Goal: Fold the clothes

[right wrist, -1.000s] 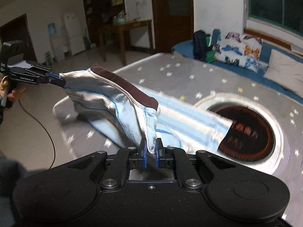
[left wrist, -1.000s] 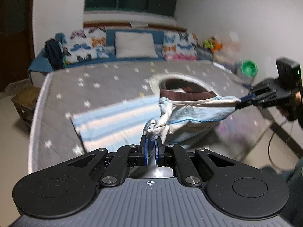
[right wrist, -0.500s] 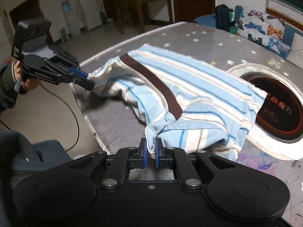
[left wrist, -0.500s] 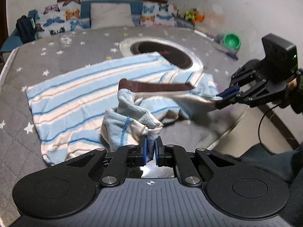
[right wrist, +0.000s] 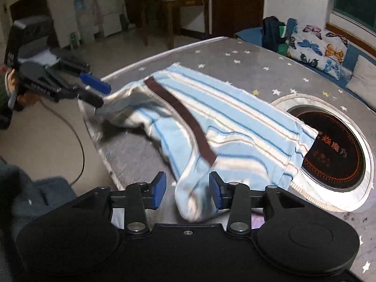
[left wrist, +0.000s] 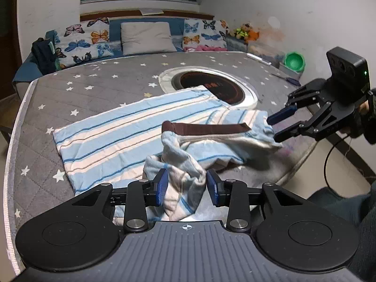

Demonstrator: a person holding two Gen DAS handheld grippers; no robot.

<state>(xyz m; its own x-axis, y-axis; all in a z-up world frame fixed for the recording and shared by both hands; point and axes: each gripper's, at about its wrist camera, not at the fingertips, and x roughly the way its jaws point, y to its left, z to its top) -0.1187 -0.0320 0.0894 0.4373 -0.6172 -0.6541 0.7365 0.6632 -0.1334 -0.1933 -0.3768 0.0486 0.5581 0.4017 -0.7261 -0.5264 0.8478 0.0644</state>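
A light-blue and white striped garment [left wrist: 122, 136] with a brown band [left wrist: 206, 128] lies on the grey star-patterned mattress [left wrist: 94, 87]. It also shows in the right wrist view [right wrist: 235, 122]. Its near end is bunched and raised. My left gripper [left wrist: 186, 186] is open, jaws either side of a bunched corner. My right gripper [right wrist: 188, 189] is open around the other corner, and it shows at the right of the left wrist view [left wrist: 278, 127]. The left gripper shows at the left of the right wrist view [right wrist: 96, 94], open at the cloth's edge.
A round red-black patch with a white ring [left wrist: 209, 89] is on the mattress beyond the garment. Butterfly cushions and a grey pillow [left wrist: 145, 37] line the far edge. A green pot [left wrist: 293, 62] stands by the wall. The mattress edge and floor lie close on my side [right wrist: 70, 122].
Both grippers lowered the lifted garment end onto the mattress, then opened. The cloth corners now sit loose between the open jaws.
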